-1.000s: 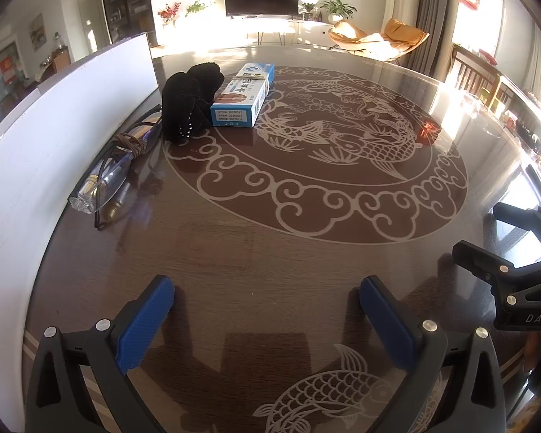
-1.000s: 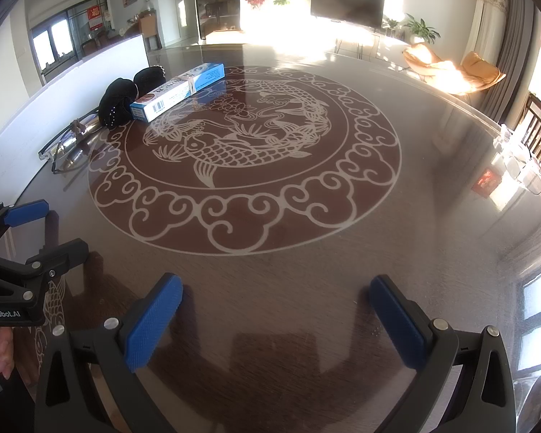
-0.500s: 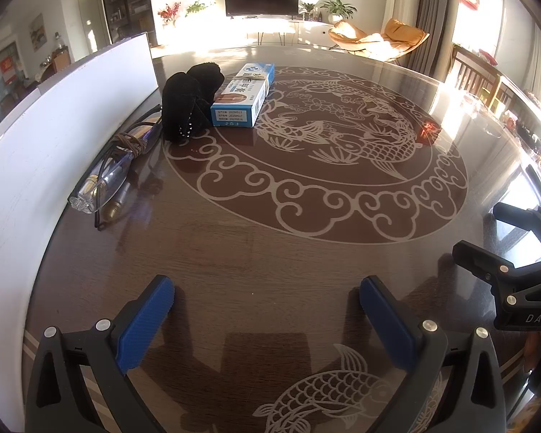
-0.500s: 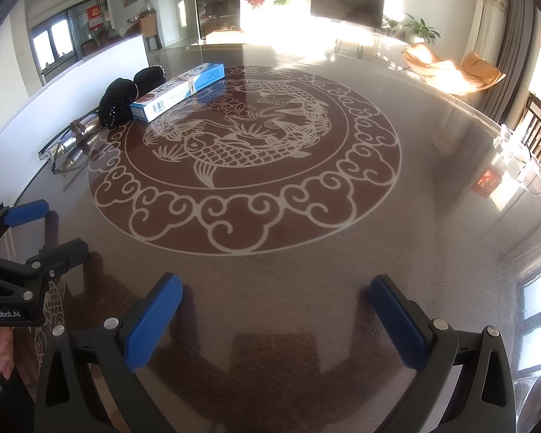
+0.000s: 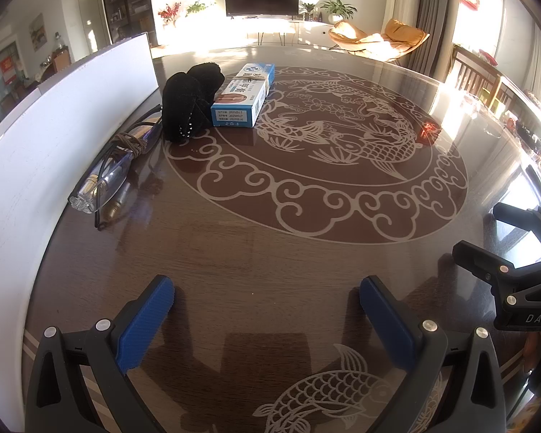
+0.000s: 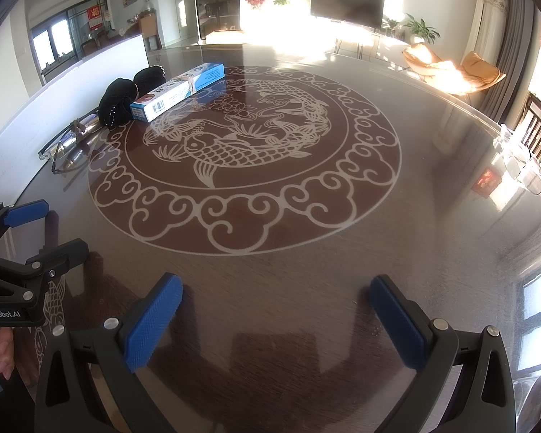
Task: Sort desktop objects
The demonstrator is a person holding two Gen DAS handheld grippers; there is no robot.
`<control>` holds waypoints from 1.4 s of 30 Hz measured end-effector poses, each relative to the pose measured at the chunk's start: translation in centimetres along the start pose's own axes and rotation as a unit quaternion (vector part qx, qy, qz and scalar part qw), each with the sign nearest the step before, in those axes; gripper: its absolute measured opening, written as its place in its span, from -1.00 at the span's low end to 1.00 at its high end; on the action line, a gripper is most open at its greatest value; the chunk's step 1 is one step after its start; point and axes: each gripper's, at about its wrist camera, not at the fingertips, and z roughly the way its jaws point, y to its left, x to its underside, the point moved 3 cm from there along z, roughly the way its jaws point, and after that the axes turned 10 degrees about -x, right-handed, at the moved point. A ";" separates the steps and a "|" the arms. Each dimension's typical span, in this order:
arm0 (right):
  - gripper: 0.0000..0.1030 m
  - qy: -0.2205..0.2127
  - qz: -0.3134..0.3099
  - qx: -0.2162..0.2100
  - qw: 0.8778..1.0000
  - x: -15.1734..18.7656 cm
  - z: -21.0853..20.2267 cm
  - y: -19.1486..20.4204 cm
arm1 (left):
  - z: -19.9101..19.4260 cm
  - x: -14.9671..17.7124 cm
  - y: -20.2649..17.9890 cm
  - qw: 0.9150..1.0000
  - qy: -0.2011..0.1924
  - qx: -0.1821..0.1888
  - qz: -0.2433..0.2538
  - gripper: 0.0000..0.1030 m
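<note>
A blue and white box lies at the far left of the round table. A black cloth pouch sits against the box's left side. Nearer, a pair of glasses lies with a brown hair tie by the white board. My left gripper is open and empty, low over the near table edge. My right gripper is open and empty beside it. Each gripper shows in the other's view: the left, the right.
A white board stands along the table's left edge. A clear plastic item sits at the far right rim. Chairs stand beyond the right edge. The table carries a fish pattern under glass.
</note>
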 end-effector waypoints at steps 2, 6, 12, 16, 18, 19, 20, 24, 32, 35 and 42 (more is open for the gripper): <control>1.00 0.000 0.000 0.000 1.000 0.0 0.0 0.0 | 0.0 0.0 0.0 1.000 0.000 0.000 0.000 1.00; 1.00 0.000 0.000 0.000 1.000 0.0 0.0 0.1 | 0.1 0.1 0.5 1.000 0.003 -0.010 -0.012 1.00; 1.00 0.000 0.000 0.000 1.000 0.0 0.0 0.0 | 0.9 0.0 4.2 0.994 0.021 -0.059 -0.086 1.00; 1.00 0.000 0.000 0.000 1.000 0.0 0.0 0.0 | 1.1 0.2 5.6 0.990 0.027 -0.077 -0.114 1.00; 1.00 0.000 0.000 0.000 1.000 0.0 0.0 0.0 | 1.1 0.2 5.7 0.990 0.026 -0.080 -0.117 1.00; 1.00 0.000 0.000 0.000 1.000 0.0 0.0 0.0 | 1.1 0.2 5.7 0.990 0.026 -0.082 -0.116 1.00; 1.00 0.000 0.000 0.000 1.000 0.0 0.0 0.0 | 1.1 0.2 5.6 0.990 0.025 -0.082 -0.116 1.00; 1.00 -0.007 0.005 -0.022 1.000 -1.4 0.7 0.0 | 1.2 0.1 5.6 0.990 0.024 -0.082 -0.116 1.00; 1.00 -0.034 0.025 -0.140 0.989 -15.6 6.4 4.7 | 1.3 0.0 5.5 0.990 0.022 -0.082 -0.116 1.00; 1.00 0.007 0.028 -0.145 0.989 -21.0 11.0 7.9 | 1.2 0.1 5.5 0.990 0.021 -0.081 -0.115 1.00; 0.79 0.088 -0.041 -0.107 0.990 -22.7 17.5 13.3 | 1.4 -0.1 5.4 0.990 0.021 -0.080 -0.113 1.00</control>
